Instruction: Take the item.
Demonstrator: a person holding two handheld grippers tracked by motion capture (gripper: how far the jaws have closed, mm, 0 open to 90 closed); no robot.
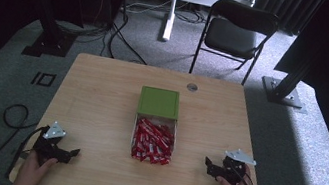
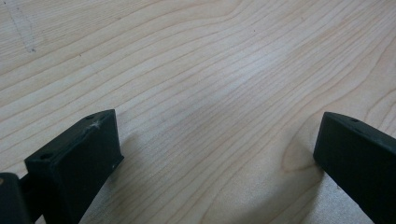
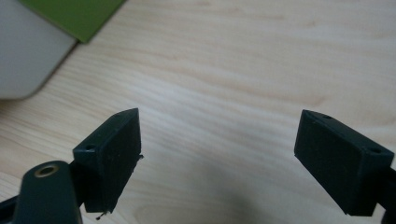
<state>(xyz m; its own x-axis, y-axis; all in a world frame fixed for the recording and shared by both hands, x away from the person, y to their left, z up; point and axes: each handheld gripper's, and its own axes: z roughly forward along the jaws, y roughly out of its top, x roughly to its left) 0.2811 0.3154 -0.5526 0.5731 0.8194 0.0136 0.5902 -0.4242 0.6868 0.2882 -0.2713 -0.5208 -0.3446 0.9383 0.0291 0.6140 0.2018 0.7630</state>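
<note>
A clear box (image 1: 175, 134) holding several red packets (image 1: 153, 141) sits at the middle of the wooden table (image 1: 101, 92). Its green lid (image 1: 159, 102) lies just behind it, partly over the far end. My left gripper (image 1: 72, 154) rests near the front left corner, held by a hand, its jaws wide apart over bare wood (image 2: 210, 116). My right gripper (image 1: 207, 165) rests near the front right, also open, with nothing between its jaws. In the right gripper view the green lid (image 3: 74, 16) and the pale box wall (image 3: 23, 60) sit at the upper left.
A small round grommet (image 1: 191, 87) is set in the table near its far edge. Behind the table stand a black folding chair (image 1: 235, 33), a white stand post (image 1: 171, 7) and dark frame legs (image 1: 50, 38). A cable (image 1: 14, 115) loops on the carpet at the left.
</note>
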